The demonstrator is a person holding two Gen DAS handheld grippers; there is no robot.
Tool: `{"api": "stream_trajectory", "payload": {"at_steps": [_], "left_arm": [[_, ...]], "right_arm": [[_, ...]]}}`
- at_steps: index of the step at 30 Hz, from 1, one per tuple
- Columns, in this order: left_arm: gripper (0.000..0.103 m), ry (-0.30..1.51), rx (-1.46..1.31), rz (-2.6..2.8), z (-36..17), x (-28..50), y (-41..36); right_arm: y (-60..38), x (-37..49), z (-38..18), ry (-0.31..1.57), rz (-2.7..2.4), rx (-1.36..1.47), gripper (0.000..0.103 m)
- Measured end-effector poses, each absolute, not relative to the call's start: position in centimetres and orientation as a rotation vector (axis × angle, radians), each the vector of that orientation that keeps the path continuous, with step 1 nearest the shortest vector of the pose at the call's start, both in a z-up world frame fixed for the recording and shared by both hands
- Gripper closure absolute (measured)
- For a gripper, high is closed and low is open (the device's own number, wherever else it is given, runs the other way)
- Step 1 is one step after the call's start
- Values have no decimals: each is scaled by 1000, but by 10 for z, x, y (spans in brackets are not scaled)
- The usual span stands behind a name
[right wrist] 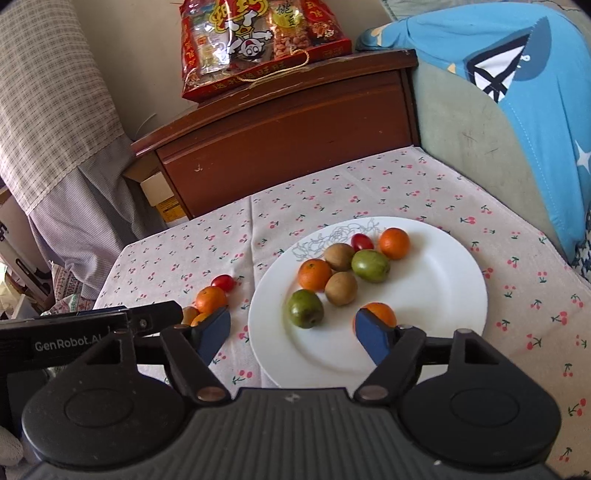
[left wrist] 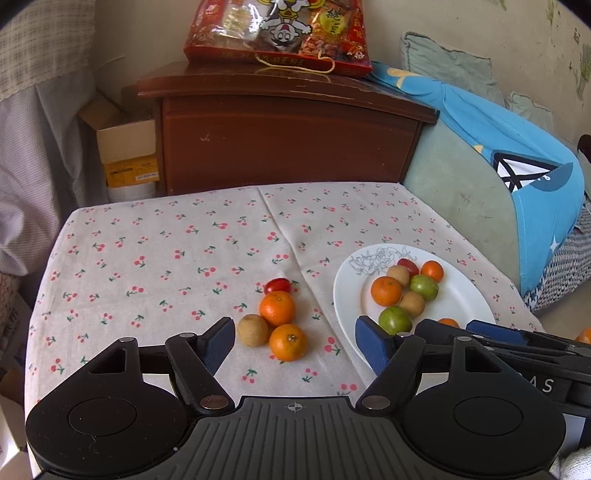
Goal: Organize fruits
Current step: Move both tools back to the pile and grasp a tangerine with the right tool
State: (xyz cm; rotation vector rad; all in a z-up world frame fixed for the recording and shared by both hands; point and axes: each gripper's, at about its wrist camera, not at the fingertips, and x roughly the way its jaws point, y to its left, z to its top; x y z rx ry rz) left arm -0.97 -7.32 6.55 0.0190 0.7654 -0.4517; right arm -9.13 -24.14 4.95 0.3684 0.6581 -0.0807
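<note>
Fruit is gathering on a white plate [right wrist: 443, 295] at the right of the worktop [left wrist: 147, 258], which suggests the plate is serving as the collecting spot. Three oranges, two green fruits, two brown fruits and a small tomato [right wrist: 361, 242] are sitting on it, bunched toward its far side. Four pieces are waiting on the cherry-print cloth just left of the plate: two oranges [left wrist: 277, 308], one brown fruit [left wrist: 253, 330] and a second tomato [left wrist: 277, 285], all touching or nearly so.

The left hand-held gripper [left wrist: 295, 341] is hanging over that loose cluster with its blue pads spread and nothing between them, probably lining up on the near orange [left wrist: 288, 342]. The right hand-held gripper [right wrist: 291, 330] is hovering above the near side of the plate, equally spread and empty; an orange [right wrist: 380, 313] is lying on the plate by its right pad, apparently untouched.

Readable writing is scarce: "GenRobot.AI" is showing on the left tool's side in the right view. The red snack bag [left wrist: 277, 33] on the wooden cabinet [left wrist: 280, 147] is carrying Chinese characters too small to read.
</note>
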Motion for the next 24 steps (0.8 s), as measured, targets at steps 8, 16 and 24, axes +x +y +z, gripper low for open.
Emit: {"api": "stream_trajectory", "payload": {"at_steps": [8,16,24], "left_arm": [[23,795,-26,-374,53,-7,-39],[22,834,-87,-324,42,1,-16],[24,827,-120,-272,41,8,-1]], "right_arm": [[-211,-85,41,702,-3,291,28],[-188,-64,34,703,38,243,39],[-175,-37,21,722,46,218,58]]}}
